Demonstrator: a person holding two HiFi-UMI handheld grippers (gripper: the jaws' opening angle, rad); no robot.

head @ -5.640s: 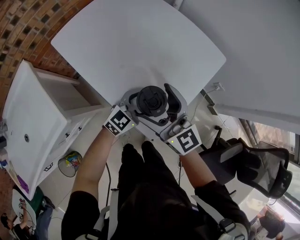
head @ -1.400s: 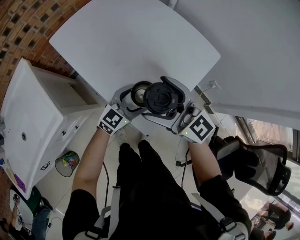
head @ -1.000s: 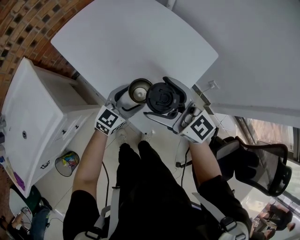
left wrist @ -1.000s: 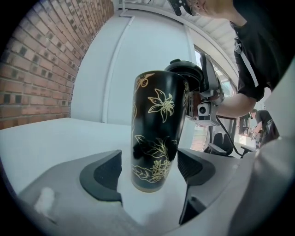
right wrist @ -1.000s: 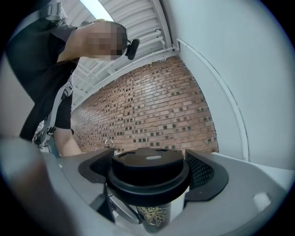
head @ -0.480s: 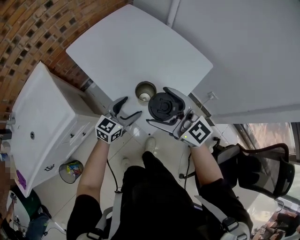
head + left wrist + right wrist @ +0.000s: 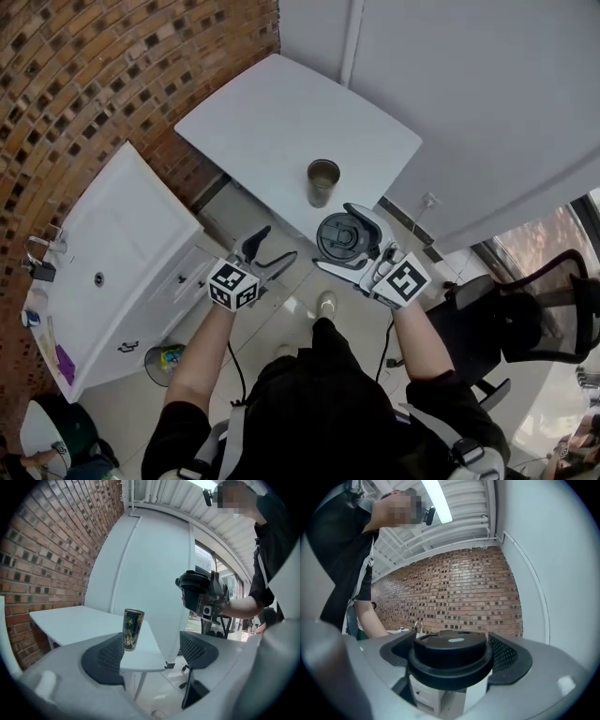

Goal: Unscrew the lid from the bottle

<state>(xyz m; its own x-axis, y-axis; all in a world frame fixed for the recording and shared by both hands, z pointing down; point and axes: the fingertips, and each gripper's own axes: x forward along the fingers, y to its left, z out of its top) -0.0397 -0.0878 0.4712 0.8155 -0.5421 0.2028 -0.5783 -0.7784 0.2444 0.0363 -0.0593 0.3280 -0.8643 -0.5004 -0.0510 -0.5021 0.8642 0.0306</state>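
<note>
The bottle stands upright and lidless near the front edge of the white table; in the left gripper view the bottle shows as dark with gold flowers. My left gripper hangs open and empty below the table edge, well back from the bottle. The black round lid sits clamped between the jaws of my right gripper, off the table to the right of the bottle. The right gripper view shows the lid filling the space between the jaws.
A white cabinet with a sink stands left of the table, against a brick wall. A black office chair is at the right. A white wall rises behind the table.
The lid came off the bottle in my right gripper. My left gripper let go of the bottle on the table and drew back; both grippers now sit lower, away from the table.
</note>
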